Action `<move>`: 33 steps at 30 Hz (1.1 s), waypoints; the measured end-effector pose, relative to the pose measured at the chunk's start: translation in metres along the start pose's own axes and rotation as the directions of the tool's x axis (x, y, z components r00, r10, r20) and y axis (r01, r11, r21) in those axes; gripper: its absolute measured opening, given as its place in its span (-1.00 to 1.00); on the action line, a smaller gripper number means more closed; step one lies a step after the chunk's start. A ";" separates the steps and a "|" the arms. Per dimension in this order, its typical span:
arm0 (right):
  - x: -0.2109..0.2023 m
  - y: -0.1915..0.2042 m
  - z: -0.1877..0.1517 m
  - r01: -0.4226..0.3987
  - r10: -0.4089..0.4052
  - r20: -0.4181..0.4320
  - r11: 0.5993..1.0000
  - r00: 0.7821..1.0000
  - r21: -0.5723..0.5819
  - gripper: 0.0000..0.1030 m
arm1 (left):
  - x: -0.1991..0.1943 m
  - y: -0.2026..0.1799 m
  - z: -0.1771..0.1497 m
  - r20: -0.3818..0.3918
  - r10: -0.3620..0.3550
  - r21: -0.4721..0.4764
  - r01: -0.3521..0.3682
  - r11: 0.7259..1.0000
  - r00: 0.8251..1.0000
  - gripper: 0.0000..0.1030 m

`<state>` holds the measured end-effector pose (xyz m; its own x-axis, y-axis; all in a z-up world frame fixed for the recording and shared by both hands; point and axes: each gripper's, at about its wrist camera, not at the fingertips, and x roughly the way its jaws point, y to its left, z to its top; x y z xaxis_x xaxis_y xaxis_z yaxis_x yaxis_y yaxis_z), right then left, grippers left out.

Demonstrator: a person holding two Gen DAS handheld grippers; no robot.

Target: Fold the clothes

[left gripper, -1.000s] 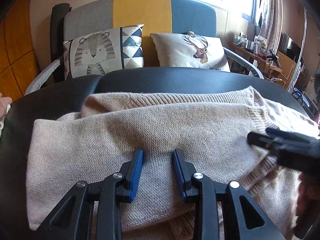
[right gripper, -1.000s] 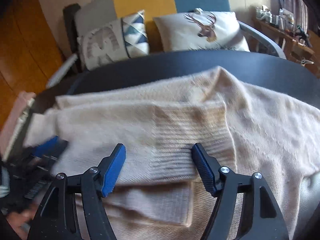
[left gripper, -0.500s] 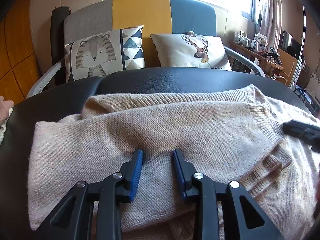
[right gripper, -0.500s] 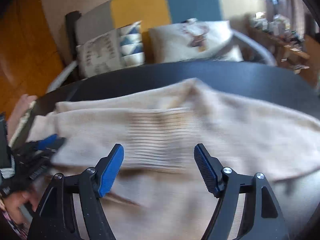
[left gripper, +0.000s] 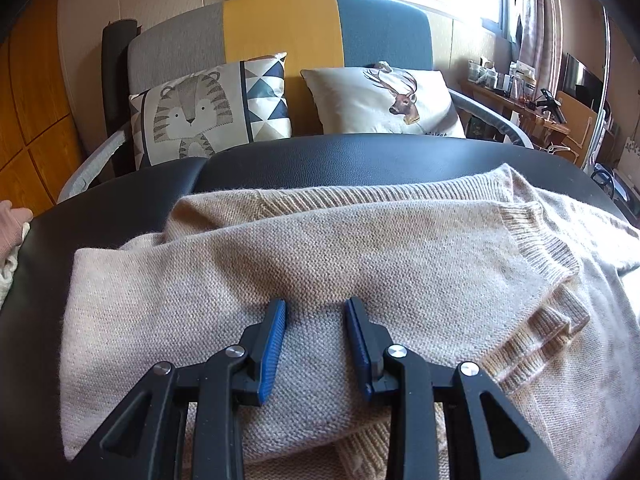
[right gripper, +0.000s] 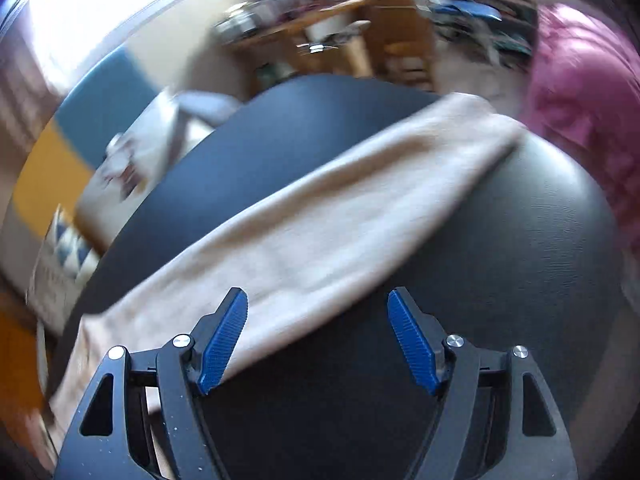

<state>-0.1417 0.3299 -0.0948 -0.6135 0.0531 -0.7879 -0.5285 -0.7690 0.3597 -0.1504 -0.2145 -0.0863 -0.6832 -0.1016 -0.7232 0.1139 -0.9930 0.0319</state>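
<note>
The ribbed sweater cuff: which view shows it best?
The left wrist view. There the ribbed cuff is sharp, lying folded across the beige sweater. The right wrist view is motion-blurred and shows only a smeared strip of the sweater on the black surface; no ribbing can be made out.

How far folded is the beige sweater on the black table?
Partly folded. One sleeve lies across the sweater body; the other part stretches flat along the black table.

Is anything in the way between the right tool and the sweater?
Nothing visible. The right tool is open over the edge of the beige sweater, with only bare black table beside it.
</note>
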 end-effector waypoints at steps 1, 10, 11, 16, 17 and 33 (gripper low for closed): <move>-0.002 -0.010 0.003 0.009 -0.010 0.014 1.000 1.000 0.027 0.47 | 0.000 0.000 0.000 0.001 0.003 0.002 -0.003 1.000 1.000 -0.39; -0.027 0.045 -0.024 -0.191 0.191 0.014 0.980 0.981 -0.051 0.47 | 0.000 -0.005 0.000 0.009 0.025 0.019 -0.025 1.000 1.000 -0.39; -0.032 0.074 -0.038 -0.254 0.256 -0.005 0.959 0.967 -0.124 0.47 | -0.001 -0.005 0.000 0.009 0.027 0.020 -0.027 0.999 1.000 -0.39; -0.046 0.230 -0.109 -0.564 0.518 -0.224 0.749 0.826 -0.348 0.26 | -0.013 -0.003 0.002 0.021 0.028 0.016 -0.028 0.999 0.999 -0.39; -0.047 0.264 -0.116 -0.586 0.522 -0.268 0.710 0.810 -0.390 0.15 | -0.018 0.000 0.002 0.030 0.021 0.003 -0.021 1.000 0.999 -0.39; 0.005 0.376 -0.176 -0.447 0.296 -0.340 0.681 0.893 -0.580 -0.68 | -0.017 0.112 -0.018 0.005 0.023 -0.233 -0.021 0.972 1.000 -0.40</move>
<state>-0.2399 -0.0710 -0.0516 -0.5042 -0.3968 -0.7670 0.2542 -0.9170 0.3073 -0.1135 -0.3228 -0.0828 -0.6839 -0.1250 -0.7188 0.2937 -0.9490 -0.1144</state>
